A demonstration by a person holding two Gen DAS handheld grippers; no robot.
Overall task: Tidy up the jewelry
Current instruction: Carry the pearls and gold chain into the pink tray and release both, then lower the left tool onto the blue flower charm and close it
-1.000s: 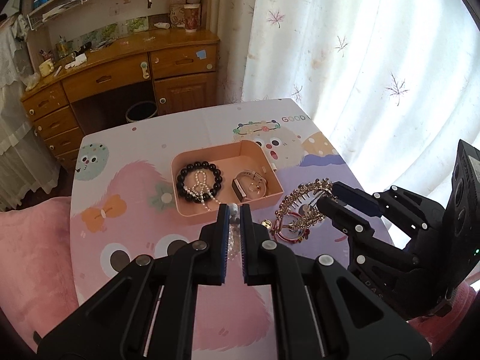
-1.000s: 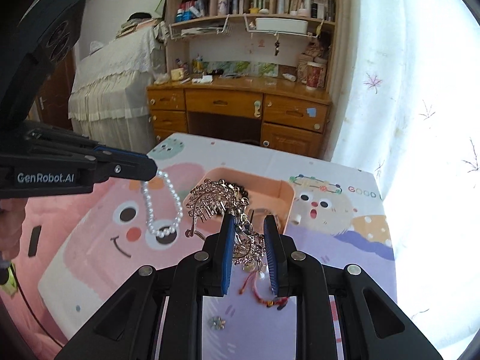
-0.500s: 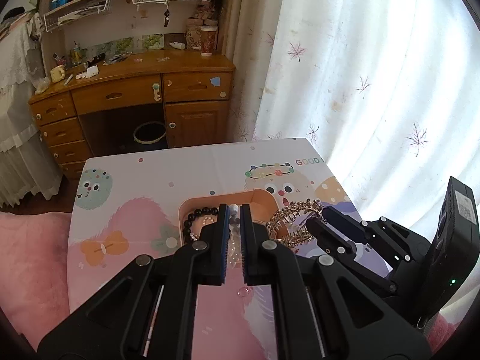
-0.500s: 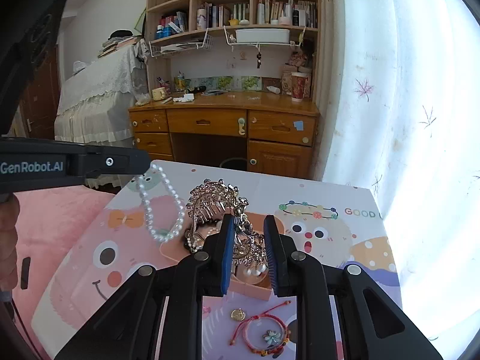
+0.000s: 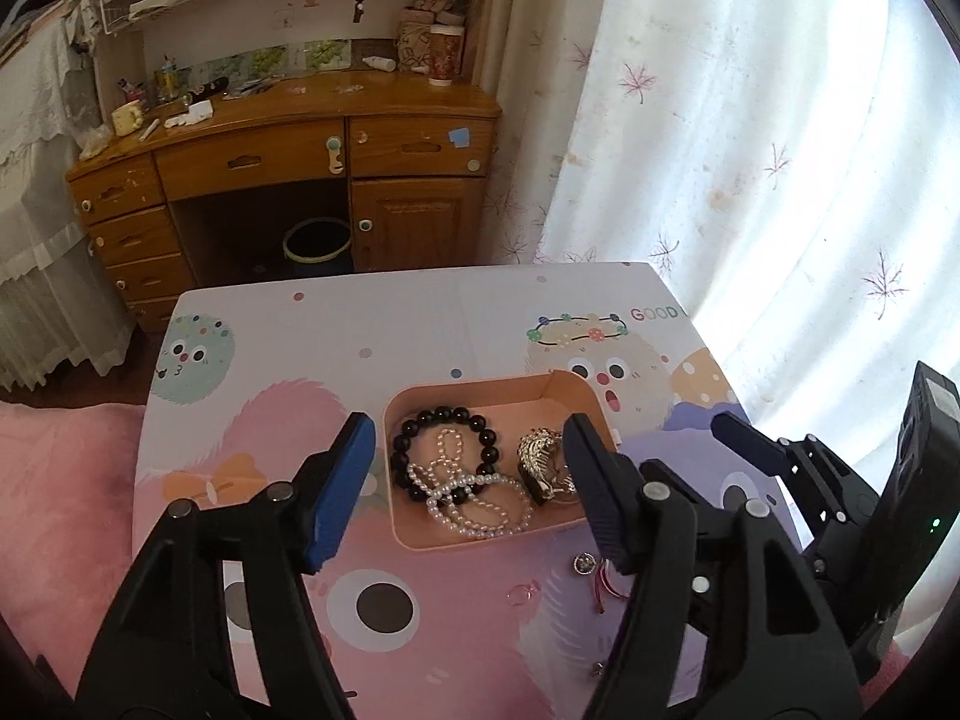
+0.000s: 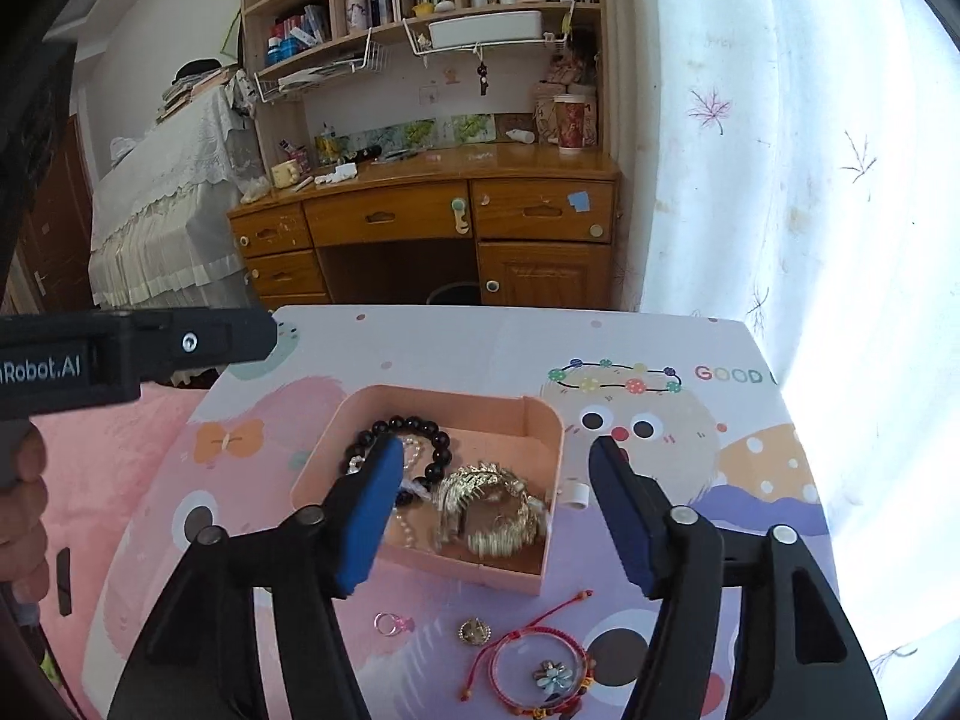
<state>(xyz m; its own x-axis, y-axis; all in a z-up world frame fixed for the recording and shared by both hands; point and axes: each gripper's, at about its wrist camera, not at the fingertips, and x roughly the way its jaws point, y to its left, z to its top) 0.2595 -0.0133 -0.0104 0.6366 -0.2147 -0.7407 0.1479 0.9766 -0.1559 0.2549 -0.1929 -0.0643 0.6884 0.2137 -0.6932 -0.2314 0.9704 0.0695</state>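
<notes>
A pink tray (image 5: 414, 531) (image 6: 528, 411) sits on the cartoon-print table. It holds a black bead bracelet (image 5: 447, 417) (image 6: 414, 423), a white pearl necklace (image 5: 474, 507) and a gold tiara (image 5: 540, 459) (image 6: 489, 510). My left gripper (image 5: 465, 486) is open and empty above the tray. My right gripper (image 6: 495, 507) is open and empty above the tray too. On the table in front of the tray lie a red cord bracelet (image 6: 537, 669), a pink ring (image 6: 390, 623) (image 5: 521, 593) and a small round charm (image 6: 474, 631) (image 5: 583, 564).
A wooden desk (image 6: 420, 210) with drawers stands behind the table, shelves above it. A white curtain (image 5: 750, 150) hangs on the right. A pink blanket (image 5: 66, 492) lies left of the table. A dark bin (image 5: 317, 246) sits under the desk.
Both grippers have opened. The pearl necklace and the gold tiara have dropped from them into the pink tray. Both grippers have pulled back a little.
</notes>
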